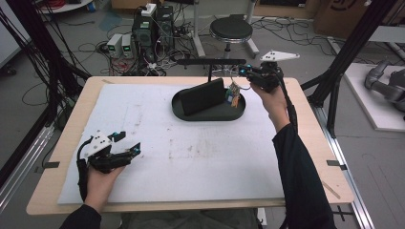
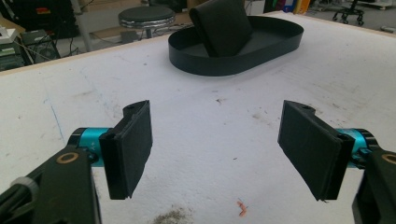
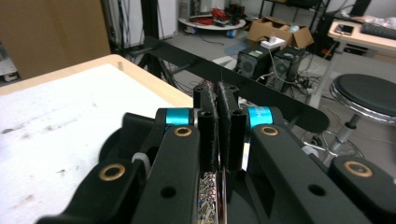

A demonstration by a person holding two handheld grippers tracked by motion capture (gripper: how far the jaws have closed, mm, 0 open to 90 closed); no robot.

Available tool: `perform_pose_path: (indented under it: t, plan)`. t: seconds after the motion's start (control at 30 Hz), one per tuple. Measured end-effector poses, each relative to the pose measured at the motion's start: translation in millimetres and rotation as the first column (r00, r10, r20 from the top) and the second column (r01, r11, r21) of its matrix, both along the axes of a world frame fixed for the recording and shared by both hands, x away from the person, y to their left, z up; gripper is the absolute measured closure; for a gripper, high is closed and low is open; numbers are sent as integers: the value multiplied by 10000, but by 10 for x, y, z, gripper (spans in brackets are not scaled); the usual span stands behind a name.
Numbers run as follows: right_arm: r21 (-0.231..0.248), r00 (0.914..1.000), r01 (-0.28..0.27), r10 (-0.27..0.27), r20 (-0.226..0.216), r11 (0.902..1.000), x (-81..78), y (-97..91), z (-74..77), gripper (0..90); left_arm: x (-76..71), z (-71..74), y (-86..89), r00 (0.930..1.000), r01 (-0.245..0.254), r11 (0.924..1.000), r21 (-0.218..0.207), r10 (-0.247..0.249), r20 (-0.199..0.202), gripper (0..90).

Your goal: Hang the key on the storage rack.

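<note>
Mid-carry, by the look of it: right gripper (image 1: 243,71) held above the far right end of the tray (image 1: 191,114), fingers (image 3: 208,126) clamped on a small beaded trinket (image 1: 233,93) dangling over that end, beside the black stand (image 1: 203,97) in the tray. Next, probably, hooking it on the bar (image 1: 210,61) behind the tray; called for a steady aim. Trinket looked brown-orange, bead-strung, flat. Left gripper (image 1: 125,141) lay well short of the tray on the table (image 1: 191,157), fingers (image 2: 130,147) spread, nothing held.
</note>
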State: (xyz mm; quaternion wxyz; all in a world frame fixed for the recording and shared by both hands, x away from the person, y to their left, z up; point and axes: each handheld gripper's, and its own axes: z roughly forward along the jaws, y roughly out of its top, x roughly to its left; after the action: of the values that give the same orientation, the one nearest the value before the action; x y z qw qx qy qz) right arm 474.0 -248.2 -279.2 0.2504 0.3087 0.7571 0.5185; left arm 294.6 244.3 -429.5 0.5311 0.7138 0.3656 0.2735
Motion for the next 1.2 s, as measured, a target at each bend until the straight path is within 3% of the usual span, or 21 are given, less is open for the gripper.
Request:
perform_pose_path:
  t: [0.6,1.2]
  plan:
    - [429,9984,467,-452,-346,9980,305,-91,-206,875,-14,-29,8,9999,-66,9999,135,67,-79,263]
    - [667,9949,919,-887,-483,9935,451,-180,-316,875,-43,-43,42,9996,-249,9994,221,251,-102,263]
